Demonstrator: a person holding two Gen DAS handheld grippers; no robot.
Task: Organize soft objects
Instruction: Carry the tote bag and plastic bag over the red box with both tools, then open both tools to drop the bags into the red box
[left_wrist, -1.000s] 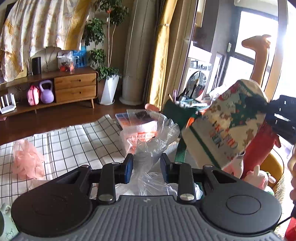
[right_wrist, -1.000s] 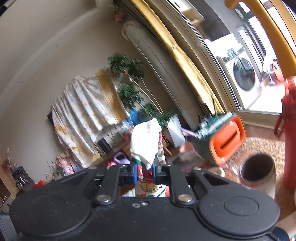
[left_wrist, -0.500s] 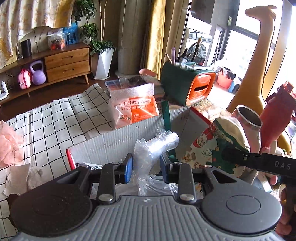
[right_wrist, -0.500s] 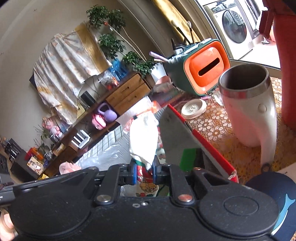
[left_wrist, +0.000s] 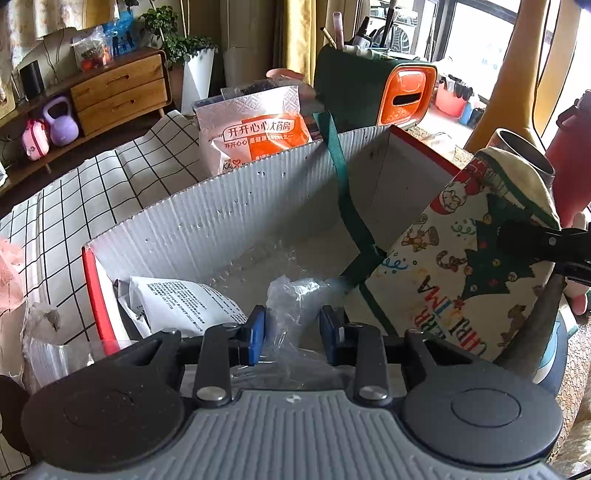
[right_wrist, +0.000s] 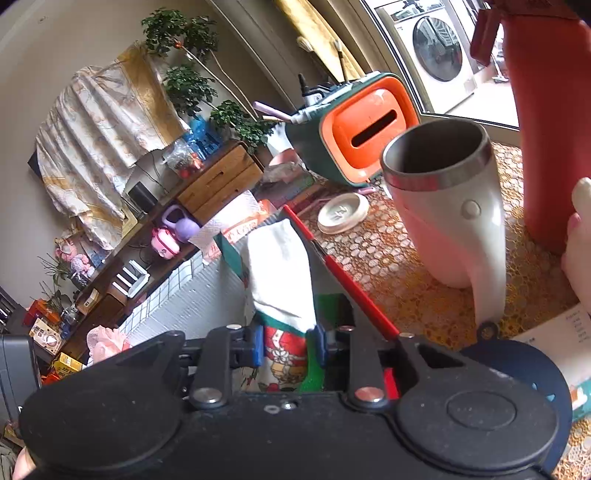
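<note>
I am easing my right claw (right_wrist: 288, 350) apart — the Christmas-print cloth bag (left_wrist: 461, 266) is hanging between its pads, long axis tilting down into the corrugated box (left_wrist: 221, 218). My left claw (left_wrist: 293, 336) is pinching a clear plastic bag (left_wrist: 295, 295) — also over the box.

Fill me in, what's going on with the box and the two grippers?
A person is packing soft things into an open corrugated box. The left gripper holds a crumpled clear plastic bag over the box. The right gripper has lowered a Christmas-print cloth bag to the box's right edge; its jaws are opening, with the cloth between them. A white printed packet already lies inside.
</note>
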